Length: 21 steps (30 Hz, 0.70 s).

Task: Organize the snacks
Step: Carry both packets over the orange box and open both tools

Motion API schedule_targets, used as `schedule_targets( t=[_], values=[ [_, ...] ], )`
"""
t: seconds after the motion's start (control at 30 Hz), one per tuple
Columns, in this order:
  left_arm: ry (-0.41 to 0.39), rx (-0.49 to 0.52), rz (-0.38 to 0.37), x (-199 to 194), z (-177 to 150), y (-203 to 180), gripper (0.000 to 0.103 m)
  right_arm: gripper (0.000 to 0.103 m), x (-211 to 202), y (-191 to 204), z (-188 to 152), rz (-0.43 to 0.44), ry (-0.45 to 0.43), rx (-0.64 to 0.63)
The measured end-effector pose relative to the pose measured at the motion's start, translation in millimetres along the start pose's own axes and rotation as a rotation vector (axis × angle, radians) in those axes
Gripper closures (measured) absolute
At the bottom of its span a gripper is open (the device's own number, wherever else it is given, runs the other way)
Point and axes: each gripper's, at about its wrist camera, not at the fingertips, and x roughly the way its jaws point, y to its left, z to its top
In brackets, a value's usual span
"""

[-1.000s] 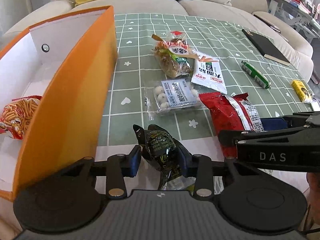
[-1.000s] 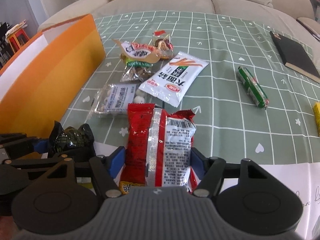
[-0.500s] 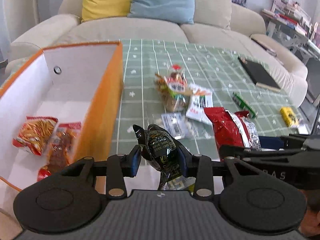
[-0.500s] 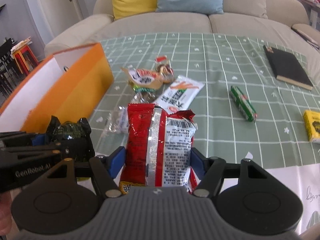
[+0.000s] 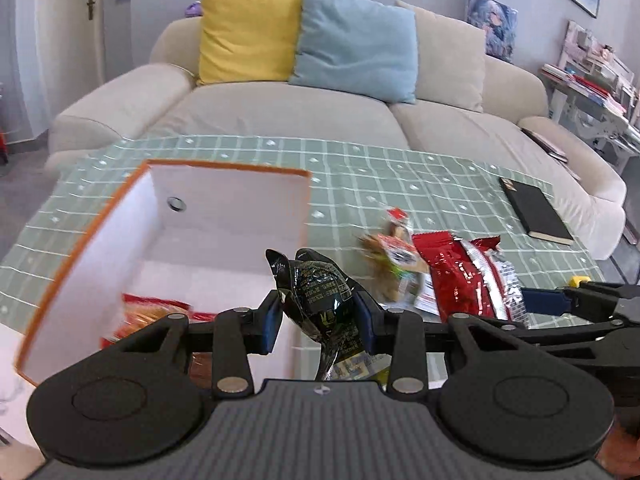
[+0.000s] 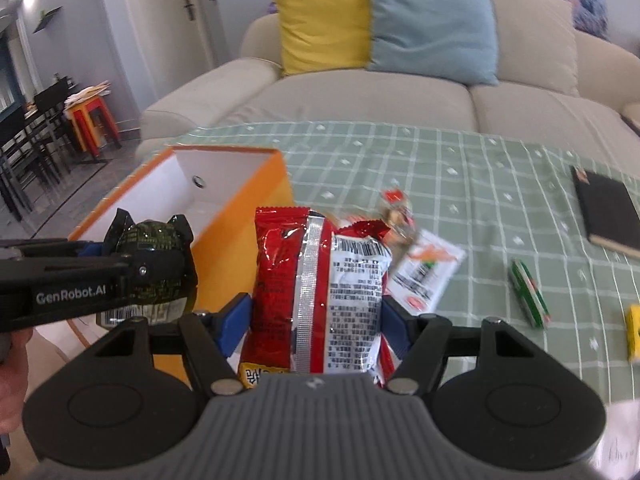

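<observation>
A: Mid-sort on the green checked tabletop (image 6: 480,184). Left tool (image 5: 318,312) clamped on a dark green foil packet (image 5: 320,300), held above the near right corner of the orange box (image 5: 224,216). Right tool (image 6: 316,312) closed around a red snack bag (image 6: 316,280), raised just right of the box wall.

B: Already boxed?

A: At least one orange-and-red packet (image 5: 148,312) lying on the white floor of the box, partly hidden behind the left tool. Possibly a second beside it; too blurred to tell.

B: Left outside?

A: Several. A white carrot-print pouch (image 6: 428,268) and a brown wrapped snack (image 6: 396,216) lying together behind the red bag, a green stick pack (image 6: 528,292) further right, a yellow pack (image 6: 634,332) at the frame edge. Also a black notebook (image 6: 608,208) at the far right, likely not part of the job.

B: Progress, then?

A: Judged less than half done. Two items in the air and not yet dropped, at least four waiting on the cloth. Next, probably, both releases into the box, green packet first given its position over the opening.
</observation>
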Motion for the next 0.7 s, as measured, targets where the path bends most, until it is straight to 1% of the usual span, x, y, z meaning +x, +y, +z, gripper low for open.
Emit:
schedule_targets(
  t=[0.23,0.33,0.53,0.7],
  values=[
    [-0.002,-0.031,0.06,-2.7,18.0,48.9,0.06,0.036,13.6,40.9,32.7,0.059,-0.02,-0.094],
    [0.008,-0.026,0.09,-0.7,22.0,66.9,0.06,0.036,24.9,59.3,47.9,0.087,-0.014,-0.124],
    [0.052,-0.001,0.104,14.2,24.3,99.1,0.06,0.036,50.5,97.2,70.3,0.123,-0.012,-0.213],
    [0.105,0.051,0.116,34.6,21.7,115.8,0.06,0.036,77.6,124.1,81.2,0.112,0.004,-0.339]
  ],
)
